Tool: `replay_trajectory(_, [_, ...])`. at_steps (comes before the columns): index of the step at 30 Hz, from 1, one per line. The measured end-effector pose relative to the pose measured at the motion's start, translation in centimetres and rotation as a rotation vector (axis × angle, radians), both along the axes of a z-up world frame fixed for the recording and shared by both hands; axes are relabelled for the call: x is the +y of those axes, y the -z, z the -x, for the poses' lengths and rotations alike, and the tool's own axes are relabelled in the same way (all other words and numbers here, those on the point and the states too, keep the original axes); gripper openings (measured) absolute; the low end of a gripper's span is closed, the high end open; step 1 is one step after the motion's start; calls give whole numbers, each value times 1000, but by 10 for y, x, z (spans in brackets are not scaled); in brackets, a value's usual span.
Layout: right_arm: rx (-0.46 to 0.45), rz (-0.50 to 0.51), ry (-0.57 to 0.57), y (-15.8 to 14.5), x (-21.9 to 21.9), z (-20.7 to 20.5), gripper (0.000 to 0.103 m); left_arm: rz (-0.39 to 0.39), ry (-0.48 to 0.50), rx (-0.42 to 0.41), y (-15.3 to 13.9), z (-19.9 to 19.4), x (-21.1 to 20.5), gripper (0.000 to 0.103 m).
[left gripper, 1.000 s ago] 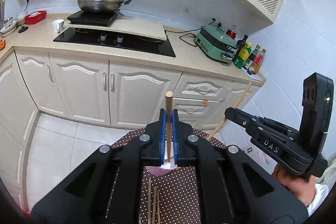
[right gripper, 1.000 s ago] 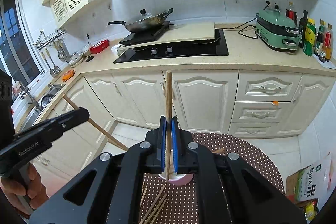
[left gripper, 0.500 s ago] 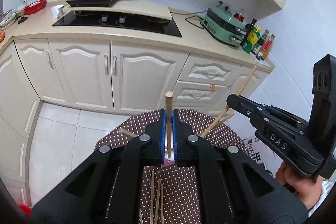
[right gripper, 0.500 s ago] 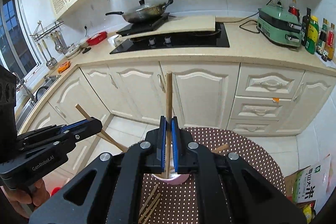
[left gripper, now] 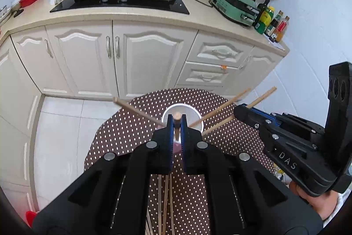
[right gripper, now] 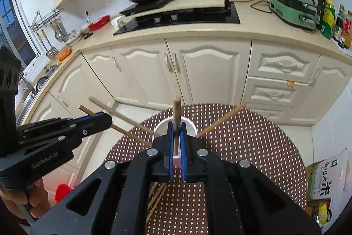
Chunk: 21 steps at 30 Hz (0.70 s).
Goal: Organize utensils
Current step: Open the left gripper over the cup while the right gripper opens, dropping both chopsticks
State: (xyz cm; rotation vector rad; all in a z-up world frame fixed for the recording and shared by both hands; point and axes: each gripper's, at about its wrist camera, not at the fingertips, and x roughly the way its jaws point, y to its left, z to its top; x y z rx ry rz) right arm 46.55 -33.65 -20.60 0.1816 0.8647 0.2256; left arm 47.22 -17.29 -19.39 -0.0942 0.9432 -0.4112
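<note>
Already crowded by two leaning chopsticks, the pink cup (right gripper: 175, 127) could tip if the left gripper (left gripper: 176, 122) and right gripper (right gripper: 176, 128), each clamped on a chopstick (right gripper: 176, 109), push down off-centre.

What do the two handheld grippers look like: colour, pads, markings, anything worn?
Both are matte black plastic with silver screw heads and blue pads lining the fingers. The left gripper carries "GenRobot.AI" lettering on its side, seen from the right wrist view. The right gripper carries "DAS" lettering, seen from the left wrist view. A white sleeve cuff shows at the right hand.
</note>
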Motion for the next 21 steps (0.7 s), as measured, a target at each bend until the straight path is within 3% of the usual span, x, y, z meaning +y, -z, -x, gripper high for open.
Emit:
replay_trajectory(17, [77,-69,66,13,-9,21,10,-33,10,66,9,18,1,9])
replay_trajectory(18, [76,-72,71,13,-9,23,11,-33,9,66,9,20,2,12])
replay_trajectory(19, [76,-74,73,13,-10,25,11,-33,6,67,9,21,3,22])
replay_trajectory(20, [77,-78,75,12,-11,27,11,-31,3,65,9,24,4,39])
replay_trajectory(21, [78,-81,77,12,-11,29,13,-31,-2,61,8,25,5,48])
